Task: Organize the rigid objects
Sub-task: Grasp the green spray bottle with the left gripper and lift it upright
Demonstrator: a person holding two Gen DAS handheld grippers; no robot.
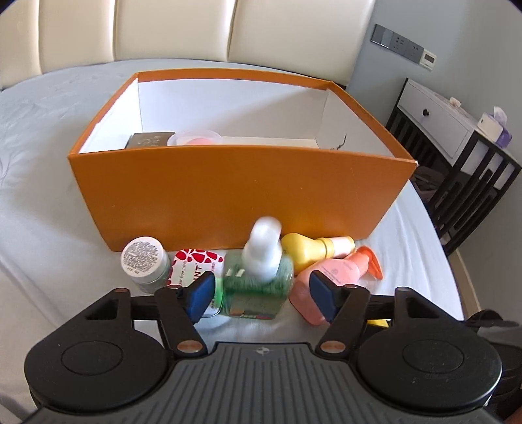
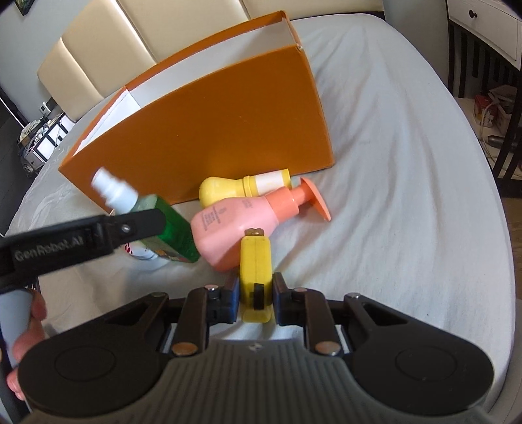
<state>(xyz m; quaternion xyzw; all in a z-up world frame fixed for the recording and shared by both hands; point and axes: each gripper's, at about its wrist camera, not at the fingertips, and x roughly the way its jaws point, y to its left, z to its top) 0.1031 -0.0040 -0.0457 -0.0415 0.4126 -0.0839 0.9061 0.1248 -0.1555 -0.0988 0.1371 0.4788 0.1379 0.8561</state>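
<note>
My left gripper is open, its blue pads on either side of a green pump bottle with a blurred white pump; neither pad touches it. In the right wrist view the green bottle leans, with one left finger across it. Beside it on the bed lie a pink pump bottle, a yellow bottle, a red-and-white mint tin and a white-lidded jar. My right gripper is shut on a flat yellow tool with a black button.
An orange box with white inside walls stands just behind the items and holds a dark box and a clear tub. The bed's right edge drops to a dark-framed nightstand. A padded headboard is behind. A hand grips the left handle.
</note>
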